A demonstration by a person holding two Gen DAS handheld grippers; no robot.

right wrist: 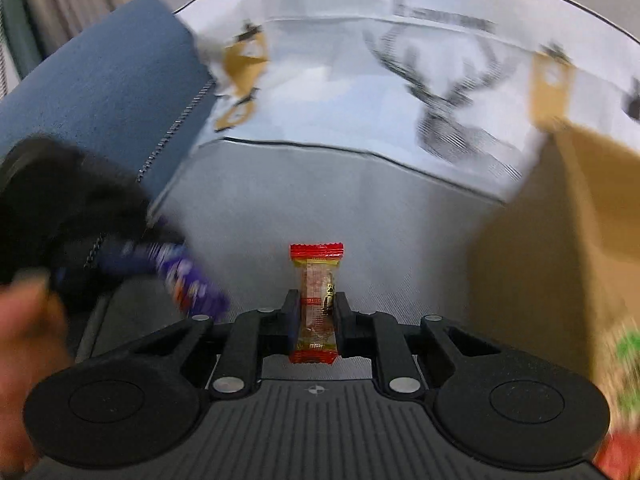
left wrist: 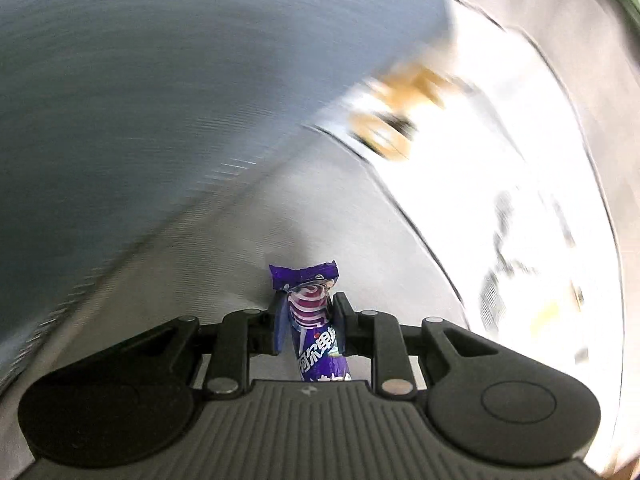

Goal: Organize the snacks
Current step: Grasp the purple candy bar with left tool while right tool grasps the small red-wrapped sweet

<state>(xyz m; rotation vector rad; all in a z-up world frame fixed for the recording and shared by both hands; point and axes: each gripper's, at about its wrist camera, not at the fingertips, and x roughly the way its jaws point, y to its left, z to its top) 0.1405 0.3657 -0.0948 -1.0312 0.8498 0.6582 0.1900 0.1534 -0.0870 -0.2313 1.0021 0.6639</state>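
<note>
A white bag (right wrist: pixel 360 92) with a deer print fills the upper right-wrist frame; its contents cannot be made out. Lower centre, the right gripper (right wrist: pixel 316 312) pinches a red-ended candy (right wrist: pixel 316 300). The left gripper (left wrist: pixel 307 312) pinches a purple candy (left wrist: pixel 310 320), lower centre.

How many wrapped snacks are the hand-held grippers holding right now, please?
2: a purple snack in the left hand-held gripper and a red snack in the right hand-held gripper. Others may be hidden or blurred.
</note>
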